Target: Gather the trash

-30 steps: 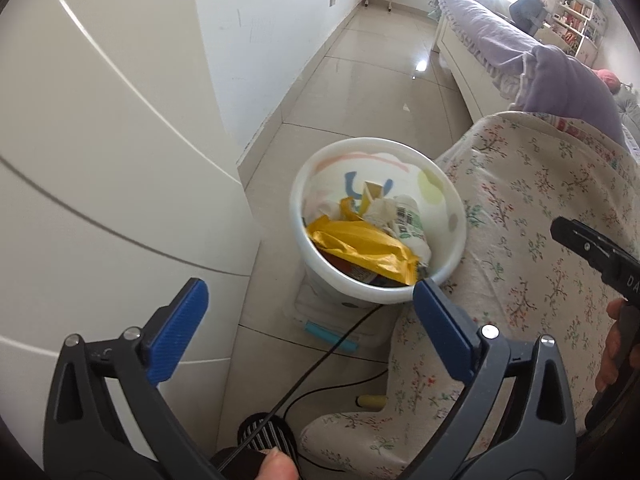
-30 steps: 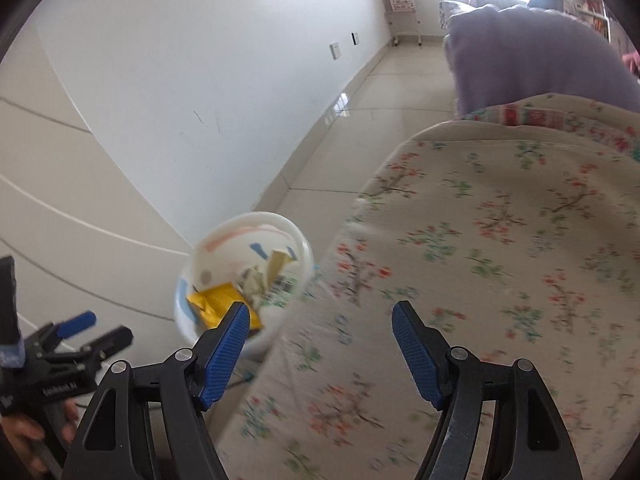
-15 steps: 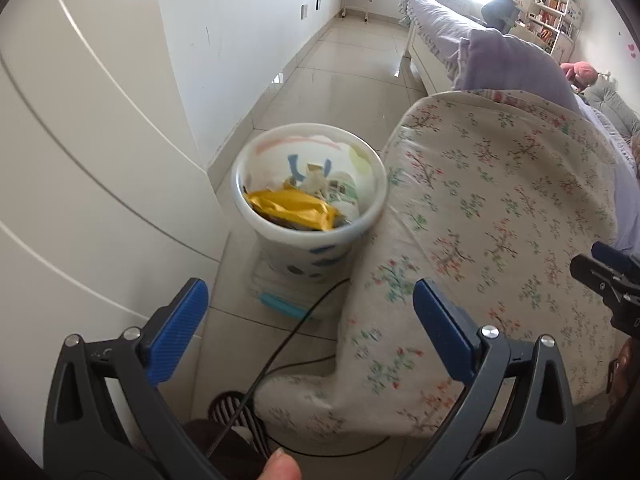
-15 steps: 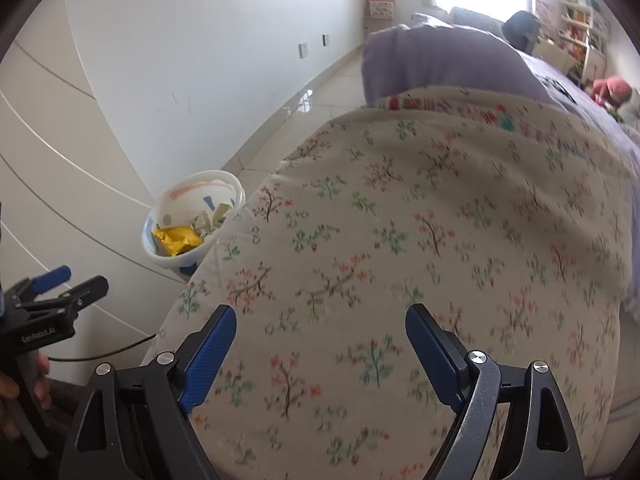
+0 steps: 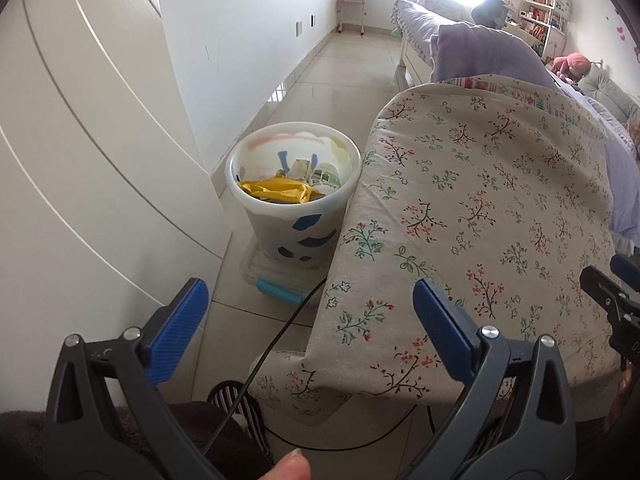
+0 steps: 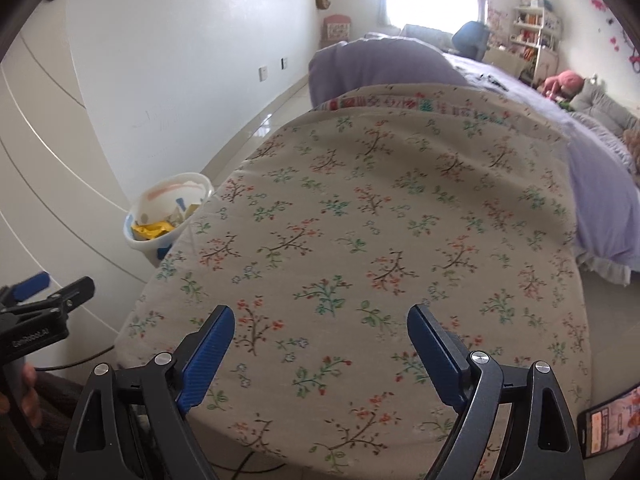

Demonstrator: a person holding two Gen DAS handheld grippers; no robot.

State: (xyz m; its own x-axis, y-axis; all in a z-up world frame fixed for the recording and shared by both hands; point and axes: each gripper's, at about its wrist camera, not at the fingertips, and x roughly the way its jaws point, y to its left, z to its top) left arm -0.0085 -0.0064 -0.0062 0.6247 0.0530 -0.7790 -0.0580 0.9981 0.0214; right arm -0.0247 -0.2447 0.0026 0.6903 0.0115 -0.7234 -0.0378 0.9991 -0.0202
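Observation:
A white trash bin (image 5: pixel 294 216) stands on the floor between the white cabinet and the floral-covered table. It holds a yellow wrapper (image 5: pixel 276 192) and crumpled paper (image 5: pixel 320 174). The bin also shows in the right wrist view (image 6: pixel 168 220) at the left. My left gripper (image 5: pixel 308 320) is open and empty, well back from the bin above the floor and table corner. My right gripper (image 6: pixel 320 344) is open and empty over the floral cloth (image 6: pixel 380 240). No loose trash shows on the cloth.
A white cabinet (image 5: pixel 80 160) stands at the left. A black cable (image 5: pixel 272 344) runs across the tiled floor under the table. A bed with a purple cover (image 6: pixel 592 184) lies at the right. A phone (image 6: pixel 608 424) sits at the lower right.
Both grippers have pulled back and up from the bin, which now looks smaller and farther. The right gripper has swung over the floral cloth. Both stay open.

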